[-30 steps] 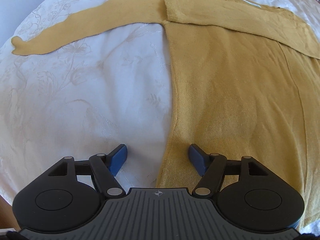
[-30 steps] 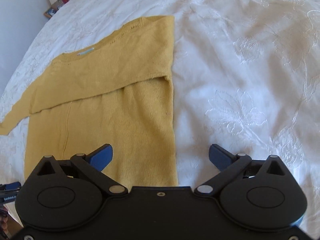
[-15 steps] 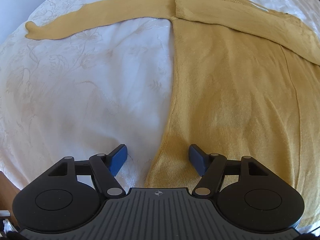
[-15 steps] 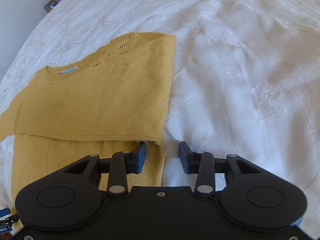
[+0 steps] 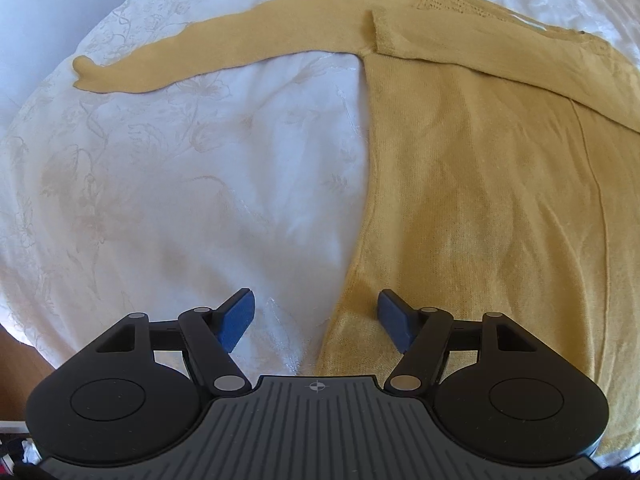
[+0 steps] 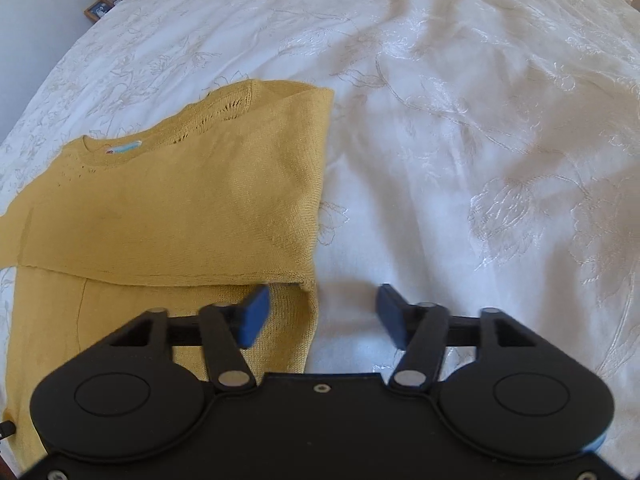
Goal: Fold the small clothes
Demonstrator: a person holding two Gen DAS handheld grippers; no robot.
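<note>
On my left gripper (image 5: 316,314) the jaws stand spread with nothing pinched. Off beyond its left pad (image 5: 236,320) is bare white bedspread (image 5: 180,200), wide and flat, plenty of room. Far ahead of that pad the yellow sweater (image 5: 480,200) throws one long sleeve (image 5: 220,60) out leftward, cuff near the bedspread's rim. The sweater's side edge runs down from the armpit and passes right between these jaws, nearer the right pad (image 5: 394,318), which sits over knit. Ahead of the right pad the other sleeve (image 5: 480,52) lies folded across the chest, its cuff edge just short of the armpit.

Over to my right gripper (image 6: 320,312): jaws opening, wide apart, nothing held between them. The left pad (image 6: 252,316) hovers over the sweater (image 6: 160,200), just under the lower edge of the folded-over sleeve (image 6: 180,220). The garment's straight folded side edge comes down between the jaws, close to that left pad. The collar with its label (image 6: 124,147) lies farther ahead to the left. The right pad (image 6: 394,316) is over bare bedspread (image 6: 480,140); everything beyond it is open embroidered cloth. Far ahead on the left, small items on a nightstand (image 6: 106,4), well apart.
</note>
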